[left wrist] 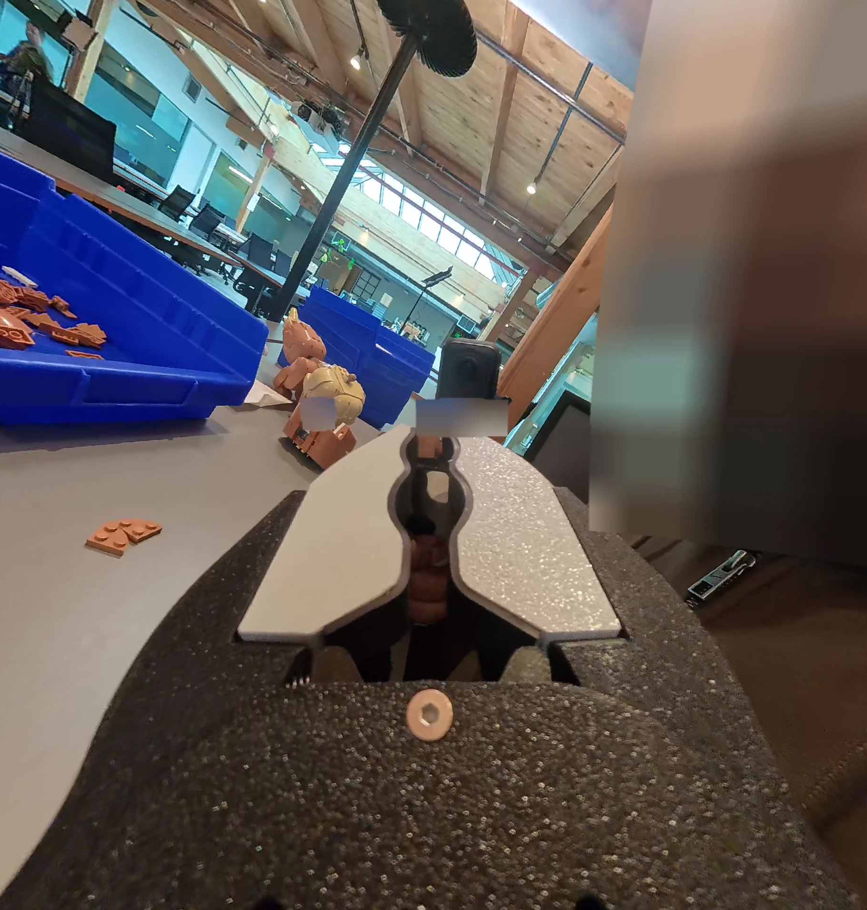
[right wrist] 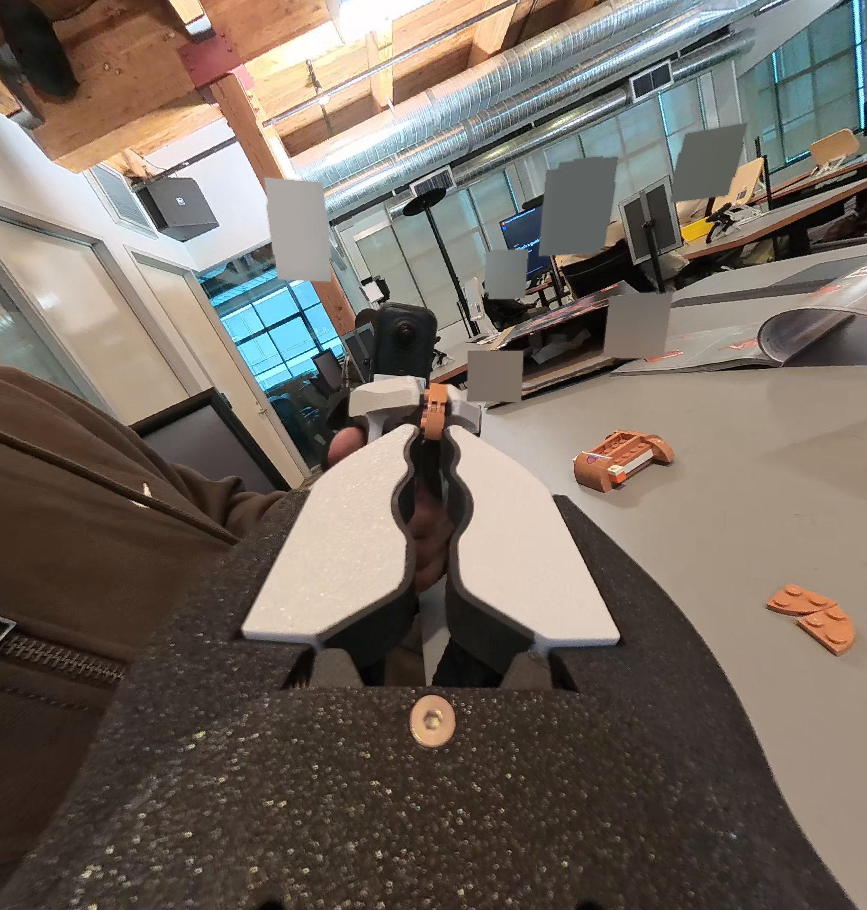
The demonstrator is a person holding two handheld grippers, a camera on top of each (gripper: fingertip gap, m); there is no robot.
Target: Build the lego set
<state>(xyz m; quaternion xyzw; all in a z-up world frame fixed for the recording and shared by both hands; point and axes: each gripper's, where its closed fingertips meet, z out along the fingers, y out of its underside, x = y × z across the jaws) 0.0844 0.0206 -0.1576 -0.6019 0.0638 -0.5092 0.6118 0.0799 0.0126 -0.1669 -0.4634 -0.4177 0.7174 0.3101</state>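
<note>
Gripping a small brown lego piece (right wrist: 434, 411) at their tips, the right gripper (right wrist: 434, 433) and left gripper (right wrist: 421, 394) meet nose to nose above the grey table (right wrist: 668, 517) — each pair of fingers drawn narrow, both pinching the same piece from opposite ends. In the left wrist view the piece (left wrist: 427, 445) shows only as a brown sliver at the tip of the left gripper (left wrist: 429, 438), just under a blurred patch.

To the right of the right gripper's tips, a brown curved lego assembly (right wrist: 623, 455) lies on the table, well apart; nearer the camera, two round-edged brown plates (right wrist: 810, 618) lie side by side, touching.

Left of the left gripper's tips stands a partly built brown and tan lego figure (left wrist: 321, 404) — and beyond it, farther left, a blue bin (left wrist: 141, 354) holding a scatter of loose brown pieces (left wrist: 33, 320). A second blue bin (left wrist: 372, 340) sits behind the figure; its contents cannot be seen.
</note>
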